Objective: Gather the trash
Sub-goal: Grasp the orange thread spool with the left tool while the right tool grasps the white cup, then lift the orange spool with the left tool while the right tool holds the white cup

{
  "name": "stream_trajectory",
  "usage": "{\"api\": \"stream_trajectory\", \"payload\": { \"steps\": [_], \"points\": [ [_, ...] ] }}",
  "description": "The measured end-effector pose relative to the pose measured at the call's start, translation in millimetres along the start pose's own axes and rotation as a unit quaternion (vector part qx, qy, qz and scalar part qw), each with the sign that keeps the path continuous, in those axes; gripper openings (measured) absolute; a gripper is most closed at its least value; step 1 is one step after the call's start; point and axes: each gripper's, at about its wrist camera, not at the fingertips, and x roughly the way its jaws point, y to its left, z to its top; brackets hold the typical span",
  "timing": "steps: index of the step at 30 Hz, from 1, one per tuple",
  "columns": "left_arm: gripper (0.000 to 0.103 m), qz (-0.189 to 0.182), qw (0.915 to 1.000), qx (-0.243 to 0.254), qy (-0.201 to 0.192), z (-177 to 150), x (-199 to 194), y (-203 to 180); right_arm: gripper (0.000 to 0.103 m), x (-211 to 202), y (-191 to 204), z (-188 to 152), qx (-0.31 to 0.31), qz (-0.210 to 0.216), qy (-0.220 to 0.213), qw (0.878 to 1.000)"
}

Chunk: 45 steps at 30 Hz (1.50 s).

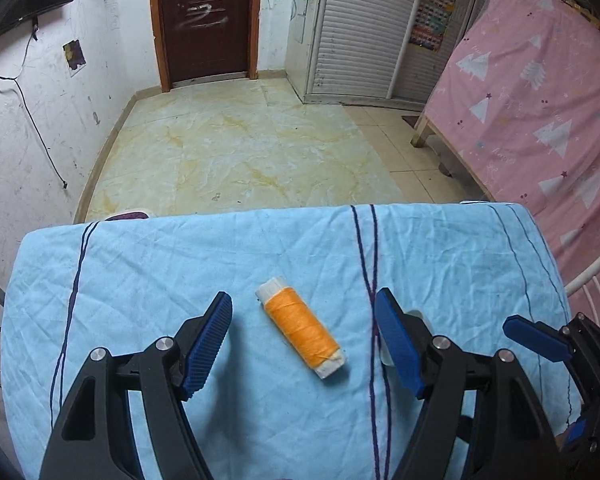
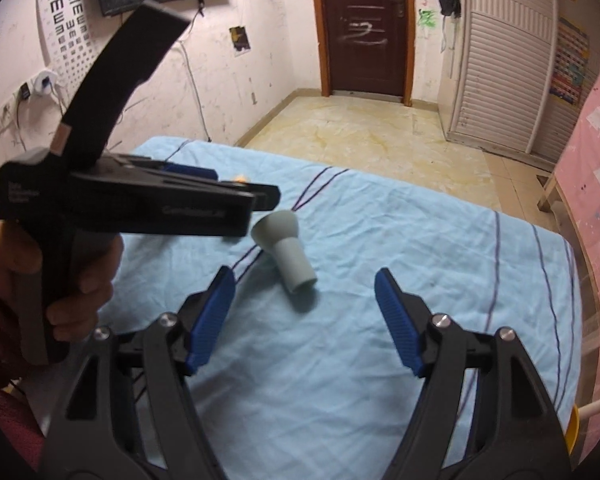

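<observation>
The bench (image 1: 140, 280) has a light blue cloth with thin dark stripes over it. All places here are told from that bench.

An orange spool of thread (image 1: 302, 332) lies on its side on the cloth, near the middle of the bench as the left camera sees it. Its white ends poke out at both tips. The left hand-held gripper (image 1: 304, 328) hangs just above the bench, with its two blue fingers (image 1: 208, 344) spread wide. The spool lies in the gap between them, and neither finger touches it. So this one is let go and holds nothing.

A small grey funnel-shaped cup (image 2: 286, 250) lies tipped over on the cloth too. Its wide mouth points toward the far side of the bench. The right hand-held gripper (image 2: 304, 312) hangs over the near part of the bench with its blue fingers (image 2: 396, 320) far apart. The grey cup lies a bit beyond the fingertips, and nothing sits between them. This one is also let go and empty.

In the right camera, a hand (image 2: 80, 280) in a dark red sleeve (image 2: 0, 340) grips the black handle of the left tool, over the left side of the bench.

Past the far edge of the bench is a pale tiled floor (image 1: 240, 140). Beyond that is a dark brown door (image 1: 206, 20). A pink sheet with white trees (image 1: 540, 100) hangs to the right of the bench.
</observation>
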Motion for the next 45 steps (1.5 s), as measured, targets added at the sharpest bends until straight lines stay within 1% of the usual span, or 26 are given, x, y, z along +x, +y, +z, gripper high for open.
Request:
{"api": "stream_trajectory", "payload": {
  "steps": [8,11,12,13,15,21,24,26,27,28,32,35,41,45],
  "points": [
    [0.065,0.049,0.9987,0.011,0.009,5.3,14.9,-0.4,0.069,17.4,4.7,11.3,-0.022,0.009,0.015,1.0],
    [0.058,0.067,0.9976,0.014,0.005,7.2,13.5,-5.4,0.069,25.1,7.2,17.1,-0.029,0.009,0.022,0.999],
    [0.05,0.068,0.9976,0.014,0.004,7.2,12.4,-6.6,0.069,27.7,7.7,18.3,-0.031,0.01,0.025,0.999],
    [0.037,0.07,0.9974,0.016,0.003,6.8,10.6,-7.8,0.069,29.5,8.1,19.0,-0.031,0.011,0.026,0.999],
    [0.022,0.071,0.9973,0.018,0.002,5.9,7.4,-10.1,0.069,32.9,7.9,20.7,-0.03,0.016,0.03,0.999],
    [0.02,0.067,0.9977,0.014,0.0,2.8,5.2,-10.2,0.053,38.6,5.8,29.6,-0.026,0.02,0.034,0.999],
    [0.02,0.064,0.9979,0.013,-0.001,2.4,4.8,-8.4,0.048,42.3,5.2,32.5,-0.026,0.023,0.037,0.999],
    [0.02,0.064,0.9979,0.014,-0.002,2.0,4.9,-8.4,0.039,43.8,10.0,32.0,-0.03,0.025,0.039,0.998],
    [0.02,0.063,0.9979,0.014,-0.003,2.3,4.8,-5.9,0.032,44.8,11.7,32.9,-0.034,0.025,0.041,0.998],
    [0.02,0.064,0.9979,0.015,-0.003,1.8,4.6,-5.5,0.03,45.0,13.0,33.2,-0.037,0.021,0.041,0.998],
    [0.02,0.064,0.9978,0.016,-0.007,-0.4,4.1,-6.6,0.029,43.3,14.0,32.0,-0.037,0.017,0.036,0.999],
    [0.016,0.058,0.9982,0.013,-0.007,-2.6,0.7,-6.2,0.029,35.9,6.8,31.1,-0.022,0.018,0.025,0.999],
    [0.015,0.056,0.9982,0.018,-0.015,-10.3,-15.1,-13.8,0.029,8.9,0.3,23.5,0.003,0.022,-0.004,1.0],
    [0.013,0.055,0.998,0.024,-0.02,-17.0,-25.3,-20.8,0.029,-1.6,0.6,17.0,0.005,0.019,-0.011,1.0]
  ]
}}
